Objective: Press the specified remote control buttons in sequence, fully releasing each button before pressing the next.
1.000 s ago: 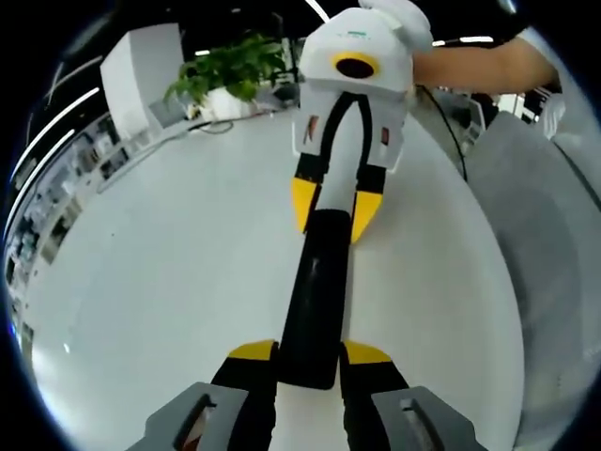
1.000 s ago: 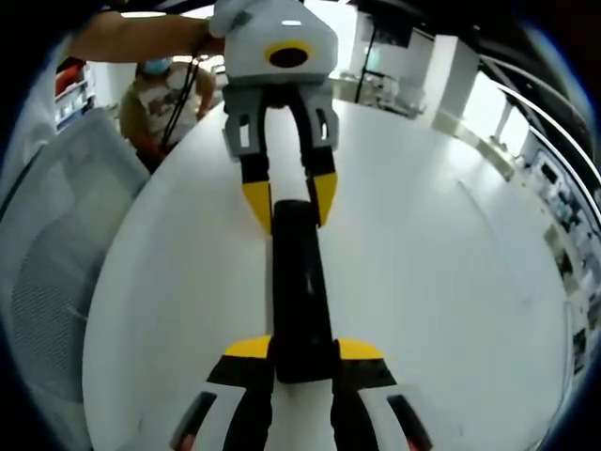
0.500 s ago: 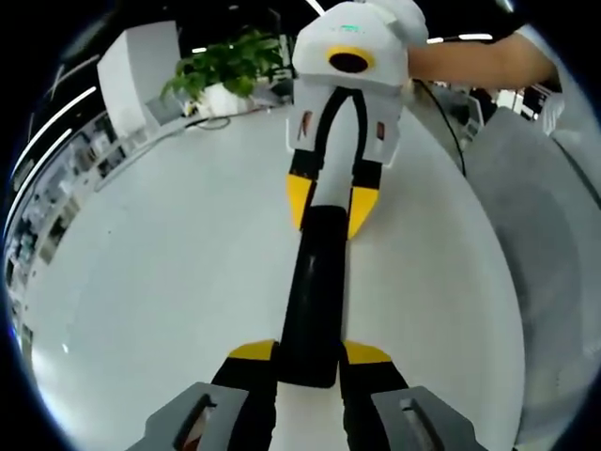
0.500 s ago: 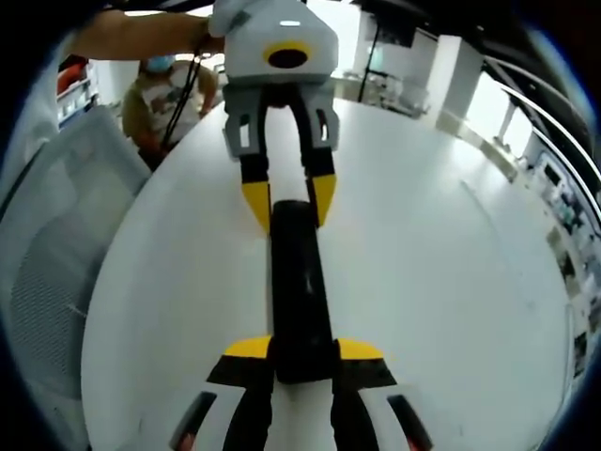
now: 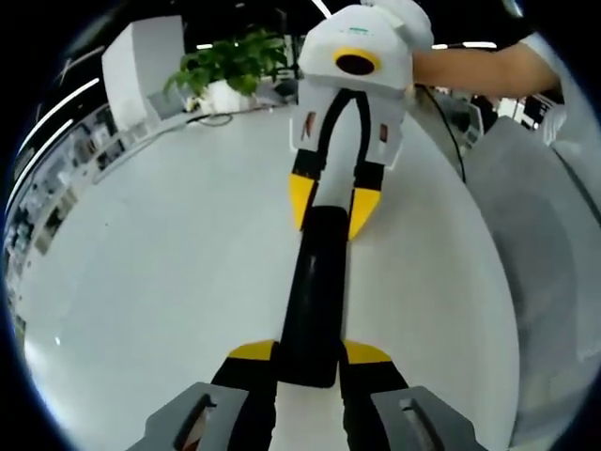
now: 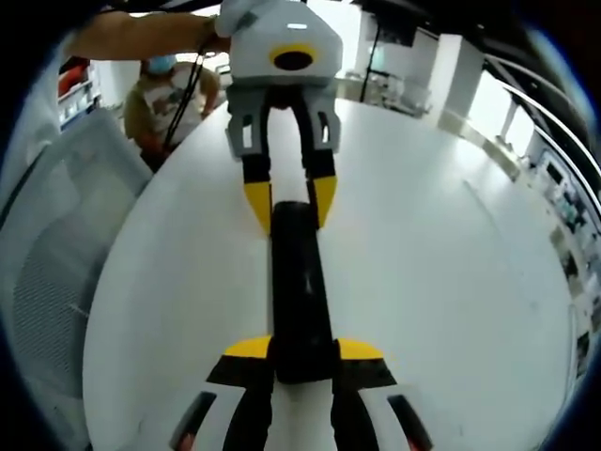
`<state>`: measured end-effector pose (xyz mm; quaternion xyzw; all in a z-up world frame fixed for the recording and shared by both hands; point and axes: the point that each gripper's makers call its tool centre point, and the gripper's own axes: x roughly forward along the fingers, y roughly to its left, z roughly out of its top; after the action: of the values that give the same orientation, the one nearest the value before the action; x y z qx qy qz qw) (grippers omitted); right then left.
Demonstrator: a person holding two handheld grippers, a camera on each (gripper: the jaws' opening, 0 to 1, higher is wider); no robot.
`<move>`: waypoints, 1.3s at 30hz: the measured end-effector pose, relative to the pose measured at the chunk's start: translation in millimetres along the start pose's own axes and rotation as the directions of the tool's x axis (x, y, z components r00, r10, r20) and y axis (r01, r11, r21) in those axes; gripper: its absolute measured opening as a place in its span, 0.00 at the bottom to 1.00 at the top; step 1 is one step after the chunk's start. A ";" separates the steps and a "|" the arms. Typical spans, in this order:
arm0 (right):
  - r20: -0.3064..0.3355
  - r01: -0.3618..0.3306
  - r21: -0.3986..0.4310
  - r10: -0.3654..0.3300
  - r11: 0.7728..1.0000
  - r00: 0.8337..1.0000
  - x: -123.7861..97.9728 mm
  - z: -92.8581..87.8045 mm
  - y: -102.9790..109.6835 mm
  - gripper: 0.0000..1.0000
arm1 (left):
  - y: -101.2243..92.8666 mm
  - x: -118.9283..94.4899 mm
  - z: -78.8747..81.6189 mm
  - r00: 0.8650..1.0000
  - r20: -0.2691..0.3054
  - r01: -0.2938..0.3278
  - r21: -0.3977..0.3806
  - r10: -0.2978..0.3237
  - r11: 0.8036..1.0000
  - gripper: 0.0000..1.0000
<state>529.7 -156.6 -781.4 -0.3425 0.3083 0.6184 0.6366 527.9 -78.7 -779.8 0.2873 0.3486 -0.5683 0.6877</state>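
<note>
Office interior with a round white table (image 5: 169, 282), bare surface pale and glossy; a potted green plant (image 5: 230, 68) at the table's far edge in the left gripper view, white pillars and shelving beyond. In the right gripper view, a grey mesh chair (image 6: 42, 263) on the left beside the table, and a seated person (image 6: 174, 94) in the background. One black remote control (image 5: 315, 296), long and slim, held above the table between the two grippers, one at each end. Left gripper (image 5: 310, 354): yellow-tipped jaws closed on the near end of the remote in its own view; seen from the opposite side in the right gripper view, it clamps the far end. Right gripper (image 6: 291, 349): jaws likewise closed on the remote's other end; in the left gripper view it appears as a white body with yellow tips at the remote's far end, a bare forearm (image 5: 479, 70) behind it. Buttons on the remote too dark to make out.
</note>
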 end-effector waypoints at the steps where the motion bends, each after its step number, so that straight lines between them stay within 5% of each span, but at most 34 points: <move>1: -0.001 -0.002 0.001 0.002 1.000 1.000 0.1 -0.1 -0.1 0.20 | -0.7 0.1 0.1 1.000 -0.002 0.003 0.005 -0.003 1.000 0.25; 39: -0.029 -0.025 -0.010 0.024 1.000 0.999 1.2 -1.5 0.1 0.21 | -0.2 -0.8 -0.2 1.000 -0.008 0.003 0.029 -0.003 1.000 0.24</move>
<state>529.7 -157.0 -783.3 -0.3510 0.3186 0.6227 0.6226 527.6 -78.1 -779.2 0.2989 0.3434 -0.5733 0.6812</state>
